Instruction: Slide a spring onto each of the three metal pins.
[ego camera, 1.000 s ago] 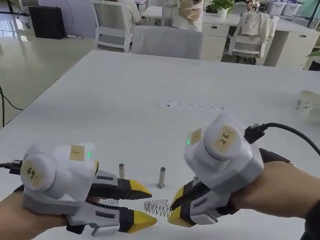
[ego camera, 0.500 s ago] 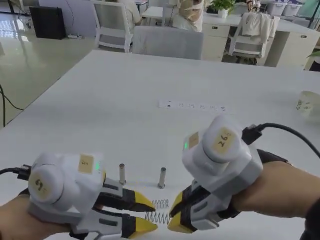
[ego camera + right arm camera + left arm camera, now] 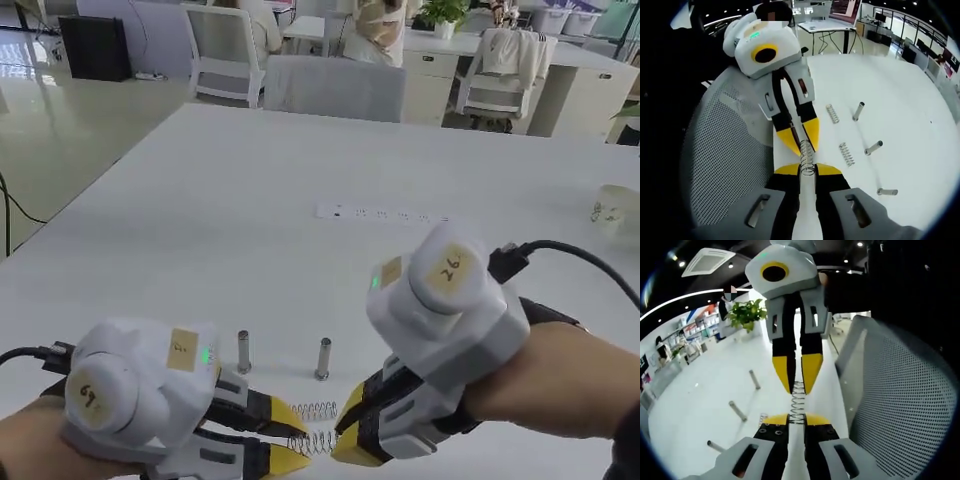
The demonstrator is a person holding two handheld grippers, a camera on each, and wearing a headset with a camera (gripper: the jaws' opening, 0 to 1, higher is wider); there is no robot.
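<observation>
Both tongs have drawn together since a second ago: left tongs (image 3: 796, 419) and right tongs (image 3: 807, 170) each clamp one end of a spring (image 3: 797, 402), just on the person's side of the pins (image 3: 873, 147). All pins look bare, so threading probably follows.

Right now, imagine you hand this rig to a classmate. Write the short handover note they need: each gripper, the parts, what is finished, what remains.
Left gripper: shut on one end of the held spring.
Right gripper: shut on that spring's other end, so it spans the gap between the two.
Parts: the three pins stand on the table, all bare. Two loose springs lie beside them.
Done: no spring is on a pin yet.
Left: all three springs still have to go on, starting with the held one.
</observation>
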